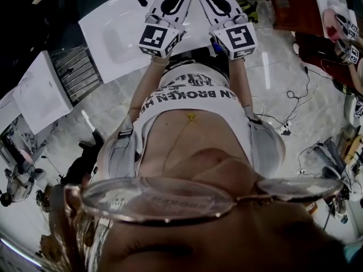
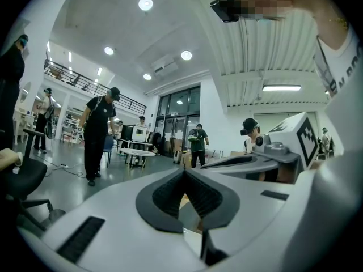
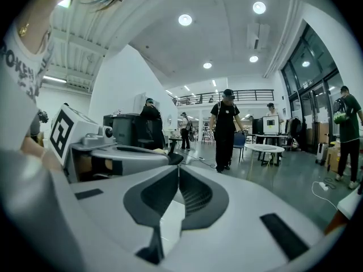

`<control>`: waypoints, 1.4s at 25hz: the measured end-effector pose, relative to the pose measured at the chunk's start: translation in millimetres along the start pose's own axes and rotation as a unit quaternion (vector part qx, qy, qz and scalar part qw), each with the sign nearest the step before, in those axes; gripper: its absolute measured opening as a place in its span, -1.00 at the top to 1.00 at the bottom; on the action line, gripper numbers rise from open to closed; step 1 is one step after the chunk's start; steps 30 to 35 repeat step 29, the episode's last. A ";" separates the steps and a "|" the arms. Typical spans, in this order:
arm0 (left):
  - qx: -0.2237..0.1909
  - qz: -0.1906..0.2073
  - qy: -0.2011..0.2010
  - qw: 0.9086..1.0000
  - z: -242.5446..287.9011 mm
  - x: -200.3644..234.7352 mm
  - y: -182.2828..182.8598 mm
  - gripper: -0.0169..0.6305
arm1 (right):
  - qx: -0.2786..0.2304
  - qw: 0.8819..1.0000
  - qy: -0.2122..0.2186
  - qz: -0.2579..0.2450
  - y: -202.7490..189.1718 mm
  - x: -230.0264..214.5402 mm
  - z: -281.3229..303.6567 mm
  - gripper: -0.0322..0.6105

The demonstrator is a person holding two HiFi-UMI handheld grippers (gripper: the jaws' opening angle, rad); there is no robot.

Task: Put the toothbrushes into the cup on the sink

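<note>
The white rectangular sink top (image 1: 108, 35) is smooth and glossy, and the pale marbled floor (image 1: 272, 84) looks polished. The grey shells of the left gripper (image 2: 184, 173) and right gripper (image 3: 178, 169) look like matt plastic.

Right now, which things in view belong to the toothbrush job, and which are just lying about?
Job:
sink; left tongs, shut, empty; right tongs, shut, empty. The other things for the job do not show.

Lying about:
slatted rack; round table; office chair.
</note>
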State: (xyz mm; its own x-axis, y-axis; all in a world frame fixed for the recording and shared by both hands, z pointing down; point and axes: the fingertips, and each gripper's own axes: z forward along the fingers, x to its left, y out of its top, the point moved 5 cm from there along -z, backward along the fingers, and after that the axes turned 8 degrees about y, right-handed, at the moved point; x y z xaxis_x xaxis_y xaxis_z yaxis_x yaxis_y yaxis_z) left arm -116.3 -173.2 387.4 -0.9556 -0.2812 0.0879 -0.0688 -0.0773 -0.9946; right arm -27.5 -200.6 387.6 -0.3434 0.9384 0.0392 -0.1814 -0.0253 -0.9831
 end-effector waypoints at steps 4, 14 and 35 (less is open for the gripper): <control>0.004 0.000 -0.001 1.000 -1.8 0.2 -4.2 0.91 | 0.006 1.000 -0.003 -0.001 -2.2 3.2 -3.2 0.81; 0.009 -0.001 -0.008 1.000 -0.6 3.1 -7.7 0.91 | 0.017 1.000 -0.012 -0.005 -4.1 3.2 -5.4 0.82; 0.016 0.004 -0.023 1.000 11.9 -6.0 -5.5 0.91 | 0.025 0.999 -0.019 -0.008 -1.6 -6.6 -12.9 0.82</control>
